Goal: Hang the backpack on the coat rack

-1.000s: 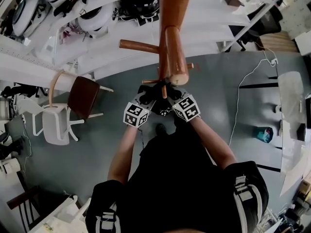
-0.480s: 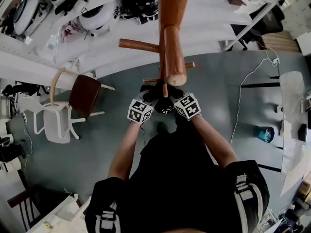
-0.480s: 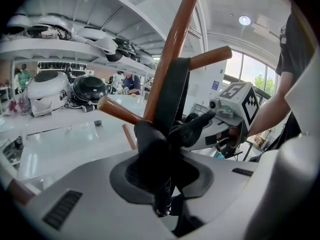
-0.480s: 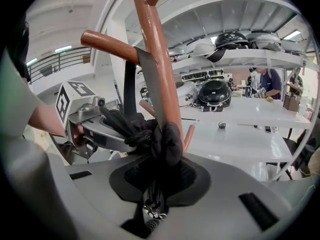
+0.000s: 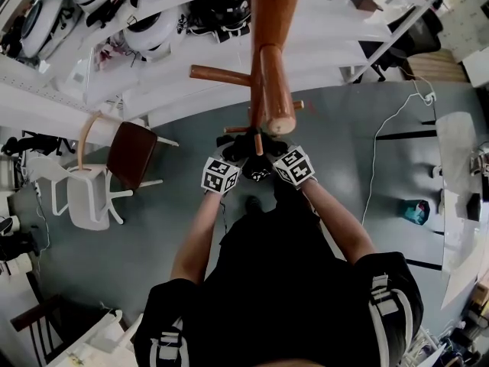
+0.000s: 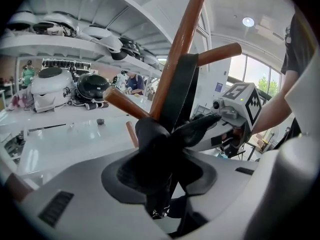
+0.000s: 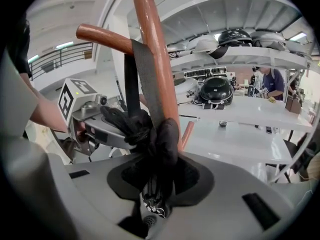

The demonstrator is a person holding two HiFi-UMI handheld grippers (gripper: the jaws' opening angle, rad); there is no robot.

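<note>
While the left hand-held gripper (image 6: 162, 171) and right hand-held gripper (image 7: 157, 176) were opening beside the coat rack (image 6: 182, 39), the backpack (image 6: 152, 139) sat loosely between their jaws.

left gripper (image 5: 235, 157), right gripper (image 5: 273, 157) side by side, jaws opening, backpack (image 6: 156, 146) seemingly between.

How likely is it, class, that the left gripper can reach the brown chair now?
Unlikely: the left gripper is at the coat rack, jaws opening round the backpack; the brown chair stands apart on the floor.
</note>
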